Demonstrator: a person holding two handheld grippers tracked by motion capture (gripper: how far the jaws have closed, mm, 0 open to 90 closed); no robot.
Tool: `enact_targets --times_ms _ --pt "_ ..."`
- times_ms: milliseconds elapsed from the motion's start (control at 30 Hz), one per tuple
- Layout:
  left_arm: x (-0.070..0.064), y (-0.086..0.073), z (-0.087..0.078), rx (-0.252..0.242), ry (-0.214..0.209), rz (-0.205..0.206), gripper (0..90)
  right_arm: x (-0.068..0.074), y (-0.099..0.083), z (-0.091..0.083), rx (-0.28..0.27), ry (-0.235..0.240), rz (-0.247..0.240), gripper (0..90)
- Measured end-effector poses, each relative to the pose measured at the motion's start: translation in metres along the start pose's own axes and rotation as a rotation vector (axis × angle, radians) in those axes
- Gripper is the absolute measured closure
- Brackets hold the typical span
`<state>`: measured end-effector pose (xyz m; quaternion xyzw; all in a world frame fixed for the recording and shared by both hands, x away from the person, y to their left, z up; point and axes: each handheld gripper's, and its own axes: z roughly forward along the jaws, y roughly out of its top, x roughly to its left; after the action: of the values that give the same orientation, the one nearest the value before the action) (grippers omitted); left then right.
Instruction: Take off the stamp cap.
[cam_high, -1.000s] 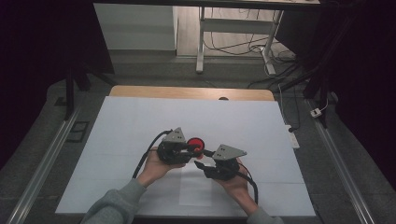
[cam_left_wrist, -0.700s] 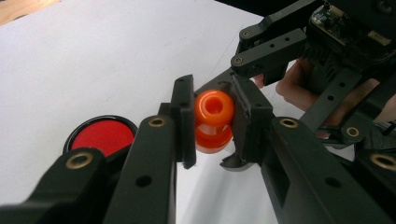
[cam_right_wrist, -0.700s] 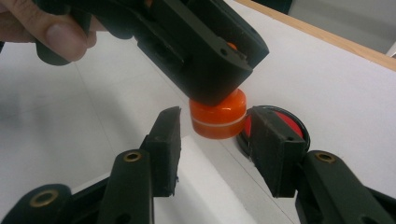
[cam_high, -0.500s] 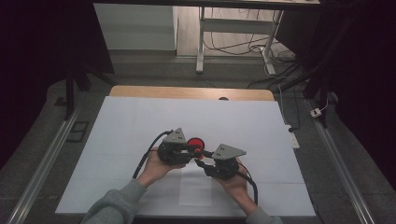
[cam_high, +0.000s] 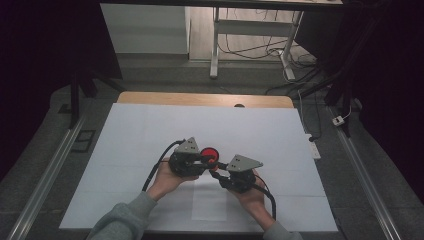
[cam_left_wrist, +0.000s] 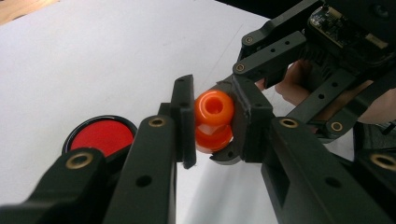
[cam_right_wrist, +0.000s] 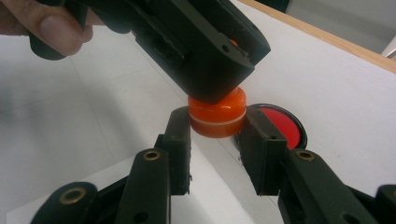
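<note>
Evidently both grippers meet on one small orange piece (cam_left_wrist: 214, 120), held above the tabletop (cam_high: 150, 130) near the middle of its near edge. The left gripper (cam_left_wrist: 212, 126) clamps its upper, hollow part; the right gripper (cam_right_wrist: 217, 123) has its jaws closed against the lower rounded part. That opposed hold suggests the two halves are being twisted or pulled apart. A red disc with a black rim (cam_right_wrist: 282, 123) lies on the tabletop just behind the piece, close enough to be knocked. Each gripper crowds the other's approach.
</note>
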<state>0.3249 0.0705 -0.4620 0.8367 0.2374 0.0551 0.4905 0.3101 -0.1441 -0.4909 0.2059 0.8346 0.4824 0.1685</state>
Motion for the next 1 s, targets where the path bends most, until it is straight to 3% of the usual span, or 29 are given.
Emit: enact_targets --times_ms 1000 --pt "0.0031 0.0001 -0.0055 -0.018 0.01 -0.011 71.9 -0.0034 -0.0049 -0.001 0.022 -0.039 0.006 64.3"
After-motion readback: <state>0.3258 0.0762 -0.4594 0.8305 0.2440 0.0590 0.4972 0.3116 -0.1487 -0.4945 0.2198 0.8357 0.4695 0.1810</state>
